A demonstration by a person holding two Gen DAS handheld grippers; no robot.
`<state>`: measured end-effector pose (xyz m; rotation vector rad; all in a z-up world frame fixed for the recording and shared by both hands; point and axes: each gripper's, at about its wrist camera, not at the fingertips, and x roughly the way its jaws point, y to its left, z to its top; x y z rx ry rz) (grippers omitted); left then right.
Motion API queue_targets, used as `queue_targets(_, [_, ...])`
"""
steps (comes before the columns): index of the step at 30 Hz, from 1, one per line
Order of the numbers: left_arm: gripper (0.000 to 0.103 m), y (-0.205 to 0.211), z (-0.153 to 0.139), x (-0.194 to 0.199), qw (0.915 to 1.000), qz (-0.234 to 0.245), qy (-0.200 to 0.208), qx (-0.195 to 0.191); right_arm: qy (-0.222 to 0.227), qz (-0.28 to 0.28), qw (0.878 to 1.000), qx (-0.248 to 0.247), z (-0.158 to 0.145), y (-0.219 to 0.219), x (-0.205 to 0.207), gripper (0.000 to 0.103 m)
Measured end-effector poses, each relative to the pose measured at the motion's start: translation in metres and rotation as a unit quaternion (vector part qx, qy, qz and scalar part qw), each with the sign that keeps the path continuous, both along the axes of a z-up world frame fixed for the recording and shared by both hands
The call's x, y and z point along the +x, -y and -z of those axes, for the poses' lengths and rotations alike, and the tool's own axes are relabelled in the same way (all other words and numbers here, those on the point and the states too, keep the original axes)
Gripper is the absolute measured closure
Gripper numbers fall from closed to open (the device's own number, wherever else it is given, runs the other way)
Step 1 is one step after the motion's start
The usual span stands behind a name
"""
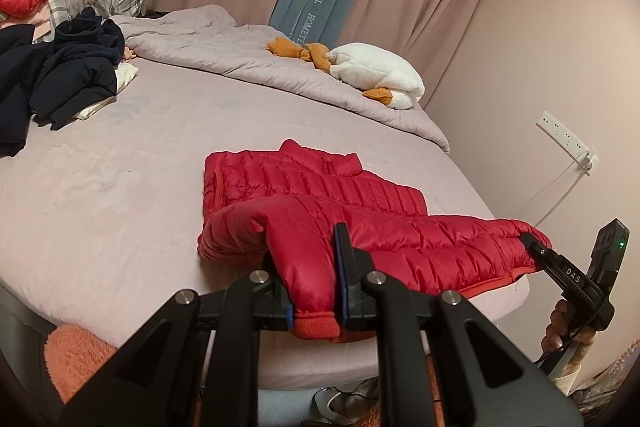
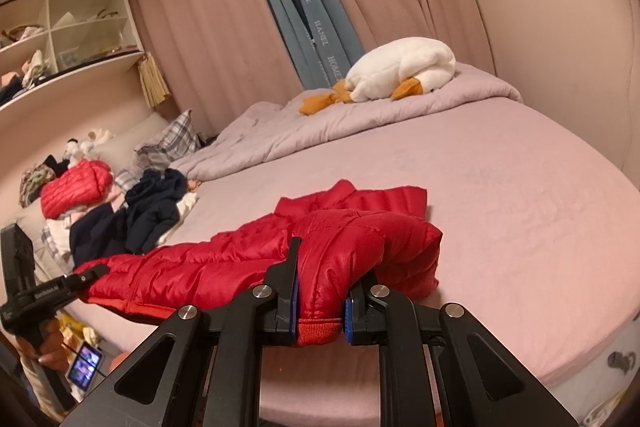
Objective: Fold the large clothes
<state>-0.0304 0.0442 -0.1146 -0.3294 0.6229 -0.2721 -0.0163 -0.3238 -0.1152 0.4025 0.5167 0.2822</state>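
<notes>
- Left wrist view: I have my left gripper point(image 1: 316, 259) pinching the red down jacket point(image 1: 320, 195) at a ribbed cuff, the puffy sleeve bulging up between the two blue-padded fingers.
- The jacket's body lies flat on the pink bed sheet point(image 1: 120, 187), near the front edge of the bed, collar pointing away from me; one long red part runs across its near side from my left gripper to the right gripper point(image 1: 532, 243).
- That right gripper is seen at the far right of this view, its tip at the red fabric, with a hand point(image 1: 564, 327) under its handle.
- A heap of dark clothes point(image 1: 72, 75) sits far left, a white plush goose point(image 1: 376, 75) on the rumpled quilt behind.
- Right wrist view: my right gripper point(image 2: 324, 275) is clamped on another ribbed cuff, the sleeve humped over its fingers.
- The left gripper point(image 2: 92, 273) bites the jacket's far left end in this view.
</notes>
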Motion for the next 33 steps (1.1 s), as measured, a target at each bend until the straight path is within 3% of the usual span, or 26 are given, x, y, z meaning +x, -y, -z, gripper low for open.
queue_targets(7, [0.087, -0.002, -0.005, 0.023, 0.9999, 0.002, -0.014, 0.000, -0.011, 0.002, 1.000, -0.006, -0.007, -0.003, 0.018, 0.086])
queue_targets(17, [0.087, -0.003, -0.002, 0.060, 0.9987, -0.001, -0.050, 0.002, -0.063, 0.017, 0.997, -0.028, -0.011, -0.011, 0.046, 0.086])
queue_targets(26, [0.086, 0.002, -0.003, 0.077, 0.9981, 0.004, -0.058, 0.019, -0.072, 0.030, 0.996, -0.033, -0.014, -0.012, 0.060, 0.086])
queue_targets(33, [0.086, 0.000, 0.000, 0.086, 0.9979, -0.002, -0.063, 0.010, -0.080, 0.030, 0.996, -0.030, -0.013, -0.012, 0.071, 0.086])
